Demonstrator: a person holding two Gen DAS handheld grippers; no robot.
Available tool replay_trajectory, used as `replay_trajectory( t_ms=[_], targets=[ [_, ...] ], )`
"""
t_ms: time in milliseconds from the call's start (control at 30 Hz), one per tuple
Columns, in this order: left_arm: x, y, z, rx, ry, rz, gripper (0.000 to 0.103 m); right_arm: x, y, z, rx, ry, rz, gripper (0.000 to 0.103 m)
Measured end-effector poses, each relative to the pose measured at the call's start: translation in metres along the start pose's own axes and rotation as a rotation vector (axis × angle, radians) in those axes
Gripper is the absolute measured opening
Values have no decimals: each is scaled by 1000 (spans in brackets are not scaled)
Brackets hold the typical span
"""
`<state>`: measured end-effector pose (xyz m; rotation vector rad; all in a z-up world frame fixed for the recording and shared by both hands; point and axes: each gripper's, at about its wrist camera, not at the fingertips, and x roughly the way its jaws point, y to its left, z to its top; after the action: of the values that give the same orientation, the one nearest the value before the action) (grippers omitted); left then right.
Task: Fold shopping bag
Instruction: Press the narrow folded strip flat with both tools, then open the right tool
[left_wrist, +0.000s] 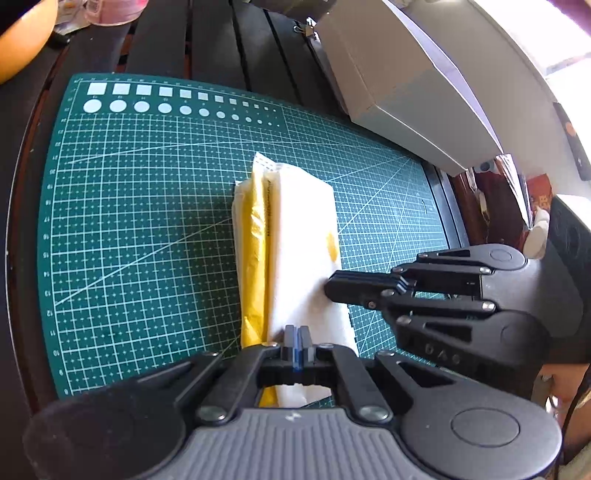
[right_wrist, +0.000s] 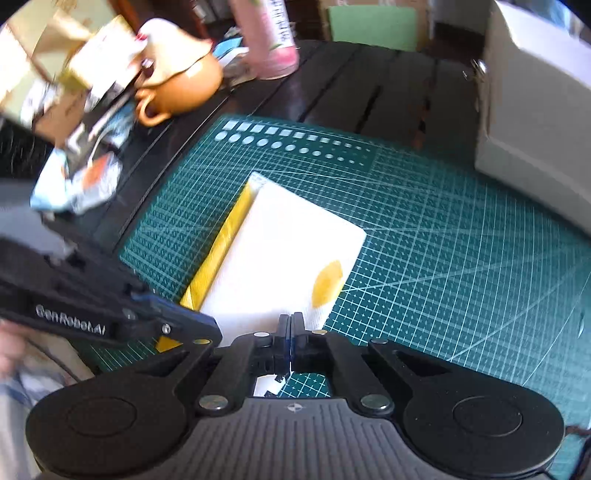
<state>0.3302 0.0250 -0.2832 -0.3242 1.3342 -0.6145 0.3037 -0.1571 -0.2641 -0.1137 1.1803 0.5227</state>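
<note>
Shopping bag: thin white plastic with yellow panels and a yellow oval mark, already folded into a narrow oblong packet. It is laid flat near the middle of the green cutting mat, well inside the mat's edges.

Handling, as judged: very light, soft and slippery; the layers are expected to spring open or slide over one another if released. No stiffness is offered, so the packet can be creased by pressing but cannot be lifted by one corner without unfolding. Hold is best taken at the near short end, through all layers at once, or the packet is pinned from above while the far end is turned over.

Left gripper: fingers brought fully together, tips set at the bag's near end; nothing is seen clamped between them.

Right gripper: fingers likewise closed, empty, tips at the bag's near right corner; whether the plastic is touched cannot be told.

Surroundings, from the mat outward: dark slatted table beneath it; grey box just beyond its far right corner; orange teapot and pink bottle, with loose packets, beyond its far left.
</note>
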Motion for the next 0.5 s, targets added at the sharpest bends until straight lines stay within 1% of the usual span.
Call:
replay_trajectory(
  t_ms=[67, 100, 133, 200, 300, 333, 400, 500],
  targets=[
    [-7, -2, 4, 3, -41, 8, 3, 0, 0, -1, -7, -5, -4, 0],
    [-11, -3, 6, 7, -65, 8, 6, 0, -1, -1, -5, -7, -3, 0],
    [-18, -5, 12, 16, -117, 17, 9, 0, -2, -1, 1, -8, 0, 0],
    [-17, -7, 25, 4, -148, 4, 11, -1, -3, -1, 3, -9, 1, 0],
    [-11, -5, 30, -12, -147, 8, 11, -2, -2, 0, 0, -9, -3, 0],
    [-10, -8, 30, -4, -149, 6, 11, -2, -3, 0, 2, -9, -1, 0],
    [-14, -11, 29, 12, -137, -23, 11, -2, -4, 1, 9, -9, 4, 0],
    [-13, -22, 24, 56, -139, 7, 11, -2, -6, 1, 23, -10, 17, 0]
  ],
)
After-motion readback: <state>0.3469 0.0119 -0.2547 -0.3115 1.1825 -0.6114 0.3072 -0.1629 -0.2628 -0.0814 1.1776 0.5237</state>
